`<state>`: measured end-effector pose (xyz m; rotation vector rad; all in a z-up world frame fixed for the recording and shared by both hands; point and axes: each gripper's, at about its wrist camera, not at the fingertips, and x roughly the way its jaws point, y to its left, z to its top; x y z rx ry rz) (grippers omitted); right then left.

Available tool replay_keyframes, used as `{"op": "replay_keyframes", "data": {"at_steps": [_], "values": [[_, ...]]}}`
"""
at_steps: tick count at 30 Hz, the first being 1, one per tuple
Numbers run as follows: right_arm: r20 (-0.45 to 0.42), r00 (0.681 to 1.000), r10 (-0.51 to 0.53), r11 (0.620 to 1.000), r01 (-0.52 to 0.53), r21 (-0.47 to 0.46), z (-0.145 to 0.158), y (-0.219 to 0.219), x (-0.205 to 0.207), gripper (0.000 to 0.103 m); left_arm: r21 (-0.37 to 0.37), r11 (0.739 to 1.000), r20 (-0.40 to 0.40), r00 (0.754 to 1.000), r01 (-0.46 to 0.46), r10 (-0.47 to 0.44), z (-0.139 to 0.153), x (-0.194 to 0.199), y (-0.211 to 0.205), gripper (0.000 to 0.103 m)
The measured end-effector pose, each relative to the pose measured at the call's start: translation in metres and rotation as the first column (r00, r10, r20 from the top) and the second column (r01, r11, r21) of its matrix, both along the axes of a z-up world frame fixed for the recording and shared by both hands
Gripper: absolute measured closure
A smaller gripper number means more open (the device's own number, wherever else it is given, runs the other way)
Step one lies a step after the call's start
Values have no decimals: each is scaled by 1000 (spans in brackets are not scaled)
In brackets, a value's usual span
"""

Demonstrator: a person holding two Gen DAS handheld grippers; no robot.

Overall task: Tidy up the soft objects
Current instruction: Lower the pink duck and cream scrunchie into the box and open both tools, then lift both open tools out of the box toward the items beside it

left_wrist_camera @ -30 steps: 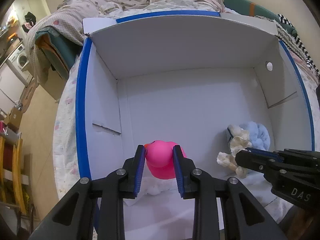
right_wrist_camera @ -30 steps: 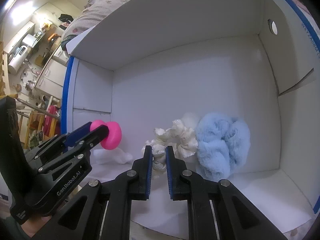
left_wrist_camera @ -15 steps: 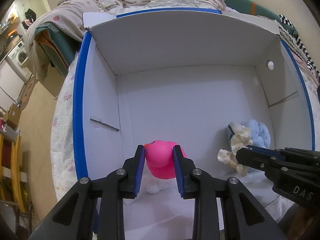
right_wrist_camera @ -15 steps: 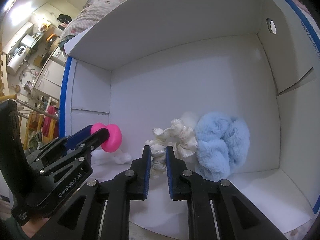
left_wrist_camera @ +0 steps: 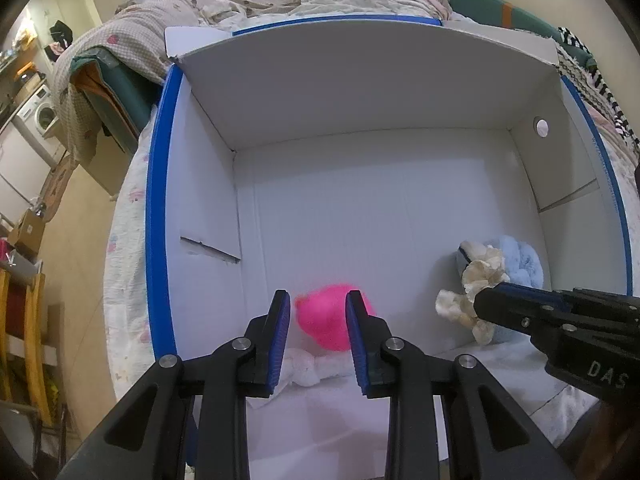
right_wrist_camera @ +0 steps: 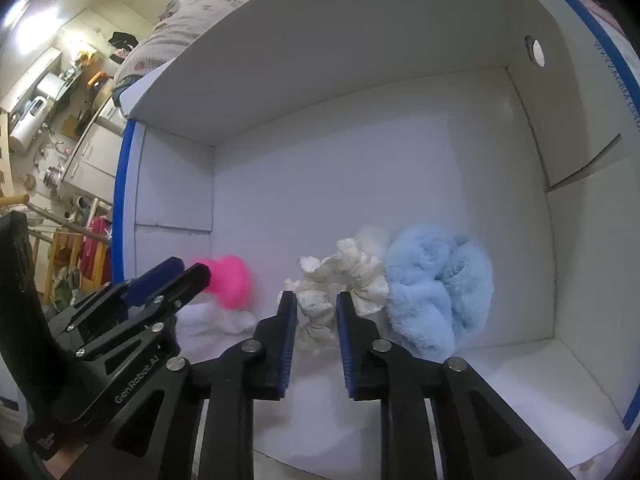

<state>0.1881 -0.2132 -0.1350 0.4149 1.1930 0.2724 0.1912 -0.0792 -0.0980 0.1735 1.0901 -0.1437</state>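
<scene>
Bedroom clutter behind white box (left_wrist_camera: 380, 92). Releasing step: left hand-held gripper (left_wrist_camera: 318, 332) slightly parted around pink toy (left_wrist_camera: 328, 322); right hand-held gripper (right_wrist_camera: 316, 332) opening, cream scrunchie (right_wrist_camera: 344, 280) between. Next: withdrawing cleanly.

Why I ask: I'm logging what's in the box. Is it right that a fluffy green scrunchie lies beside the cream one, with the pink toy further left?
Not quite: the fluffy scrunchie is light blue, not green, as the right wrist view shows. It does lie beside the cream scrunchie, with the pink toy further left in the white box.
</scene>
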Motion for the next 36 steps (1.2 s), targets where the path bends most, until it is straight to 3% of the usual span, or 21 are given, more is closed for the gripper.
{"op": "replay_keyframes", "data": {"at_steps": [2,6,7,8,10,12,15,36], "values": [[1,1000,-1,1000,1,-10,0,0,0,81,0,1000,3,1000,-1,1,1,-1,-1,76],[9,1000,-9,1000,9,-7,1,-2,-1,69,8,1000,13,1000,-11,11,2,-2,0,58],[13,1000,-15,1000,15,0,1,-4,-1,57,10,1000,20,1000,-13,13,4,-3,0,55],[19,1000,-21,1000,21,16,2,-5,-1,39,11,1000,26,1000,-14,14,5,-4,0,53],[46,998,-43,998,42,39,7,-9,-3,23,9,1000,33,999,-13,12,8,-5,0,48],[68,996,-55,998,52,43,13,-12,-3,18,5,1000,43,999,-15,15,12,-6,2,47],[91,992,-87,995,81,66,18,-18,-5,2,-1,1000,50,999,-20,20,16,-9,4,47],[104,985,-140,989,135,51,26,-30,-24,1,-36,996,66,994,-83,85,38,-26,26,47]]}}
